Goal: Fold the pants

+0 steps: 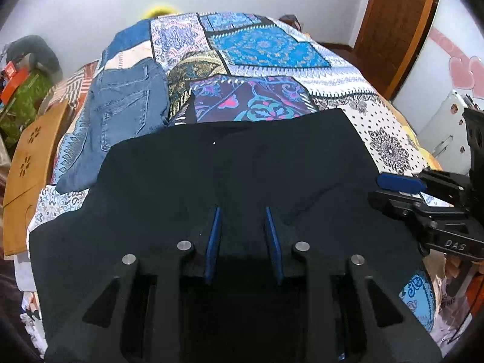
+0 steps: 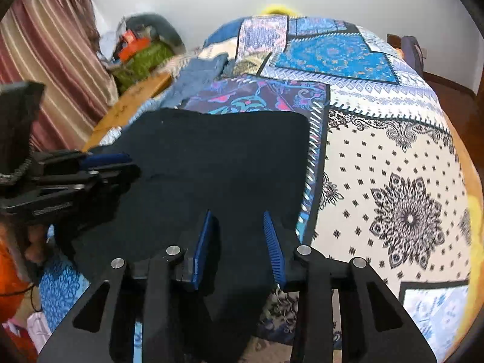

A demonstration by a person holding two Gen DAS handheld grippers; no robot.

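Black fabric, the pants (image 1: 230, 166), lies spread over the near part of a bed covered by a patchwork bedspread (image 1: 266, 48) of blue, white and purple printed panels. In the left wrist view the left gripper (image 1: 244, 230) points down at the near portion of the pants, its 2 blue pads (image 1: 213, 242) standing a narrow gap apart with dark cloth showing between them; whether the pads actually press on that cloth cannot be told, since black fabric and black gripper body merge there. At the right edge of that view the right gripper (image 1: 402, 183) reaches in over the right border of the pants. From the right wrist view, the right gripper (image 2: 239, 242) hangs over the near right corner of the pants (image 2: 217, 157), its ribbed blue pads (image 2: 273, 248) partly apart, black cloth lying between and beneath them, and again a firm pinch cannot be confirmed. The left gripper (image 2: 106, 160) shows at the left of this view, over the left side of the pants. A pair of blue jeans (image 1: 121, 115) lies on the bedspread just beyond the pants' far left corner. A wooden board (image 1: 30, 163) with flower cut-outs stands by the bed's left side, and a brown door (image 1: 396, 24) is at the far right.
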